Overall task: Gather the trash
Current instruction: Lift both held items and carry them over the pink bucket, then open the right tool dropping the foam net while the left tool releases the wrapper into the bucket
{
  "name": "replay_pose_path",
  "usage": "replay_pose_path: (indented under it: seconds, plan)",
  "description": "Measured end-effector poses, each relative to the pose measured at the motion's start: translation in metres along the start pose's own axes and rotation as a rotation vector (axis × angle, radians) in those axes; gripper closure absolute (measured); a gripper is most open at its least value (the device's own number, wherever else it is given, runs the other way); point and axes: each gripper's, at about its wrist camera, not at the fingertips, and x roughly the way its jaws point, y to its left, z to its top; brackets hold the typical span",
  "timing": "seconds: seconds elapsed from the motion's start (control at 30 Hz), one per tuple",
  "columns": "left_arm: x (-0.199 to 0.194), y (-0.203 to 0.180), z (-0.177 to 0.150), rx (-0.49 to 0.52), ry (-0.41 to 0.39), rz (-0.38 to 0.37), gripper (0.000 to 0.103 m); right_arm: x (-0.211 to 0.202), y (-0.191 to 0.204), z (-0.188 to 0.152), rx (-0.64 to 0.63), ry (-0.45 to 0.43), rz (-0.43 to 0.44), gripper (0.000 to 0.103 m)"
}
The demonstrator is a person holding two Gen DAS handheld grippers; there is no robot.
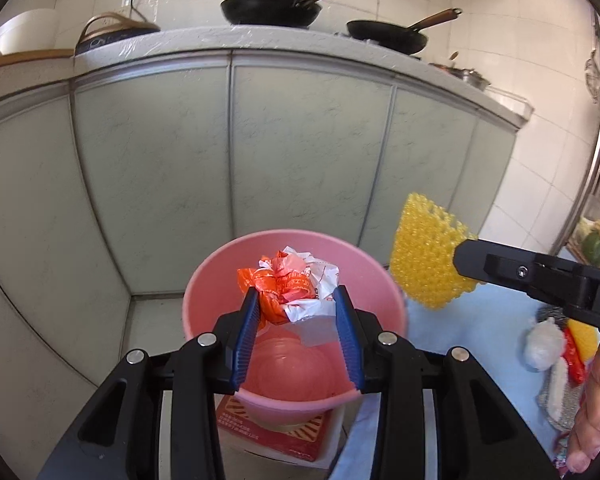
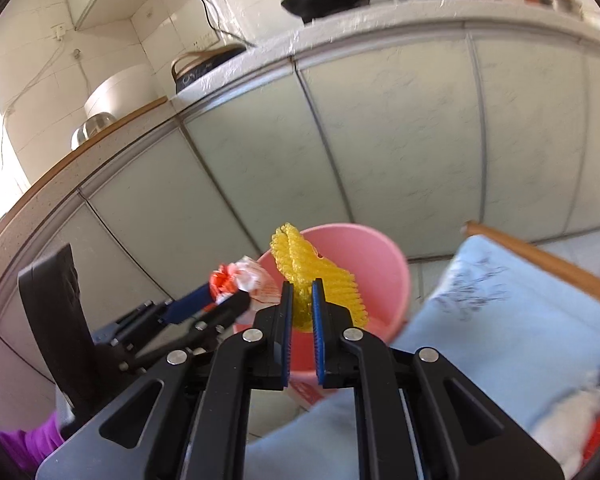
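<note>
Left wrist view, left gripper (image 1: 296,300) half-spread, clamped on crumpled orange-and-white plastic wrapper (image 1: 290,284) above round pink plastic bucket (image 1: 204,288), right gripper (image 2: 301,300) nearly closed, pinching yellow foam net sleeve (image 2: 320,276).

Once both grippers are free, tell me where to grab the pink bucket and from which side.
Take the pink bucket by its rim, coming from above with one finger inside the wall and one outside. The round wall looks too wide to span, while the thin upright rim is open at the near edge, clear of the crumpled bags.

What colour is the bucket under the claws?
Pink: a round plastic bucket, seen best in the left wrist view.
</note>
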Motion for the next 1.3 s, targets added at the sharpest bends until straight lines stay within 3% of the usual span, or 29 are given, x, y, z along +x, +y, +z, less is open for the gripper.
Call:
replay_pose_path:
  seconds: [0.07, 0.2, 0.53, 0.77, 1.17, 1.23, 1.3]
  plan:
    - [0.01, 0.002, -0.004, -0.007, 0.018, 0.014, 0.066, 0.022, -0.009, 0.001, 0.053, 0.047, 0.045, 0.094]
    - [0.033, 0.004, -0.008, -0.024, 0.056, 0.038, 0.066, 0.049, -0.019, -0.004, 0.097, 0.091, 0.055, 0.094]
    - [0.057, 0.002, -0.012, -0.023, 0.108, 0.081, 0.065, 0.086, -0.041, -0.021, 0.125, 0.174, -0.017, 0.094]
    - [0.063, -0.002, -0.009, -0.016, 0.126, 0.106, 0.062, 0.088, -0.041, -0.026, 0.102, 0.193, -0.061, 0.093]
    - [0.053, 0.001, -0.011, -0.023, 0.108, 0.123, 0.048, 0.088, -0.04, -0.022, 0.069, 0.207, -0.119, 0.092]
    - [0.053, 0.0, -0.011, -0.019, 0.103, 0.123, 0.044, 0.089, -0.038, -0.02, 0.065, 0.209, -0.127, 0.091]
    - [0.051, -0.001, -0.01, -0.014, 0.097, 0.126, 0.04, 0.088, -0.039, -0.019, 0.064, 0.206, -0.131, 0.077]
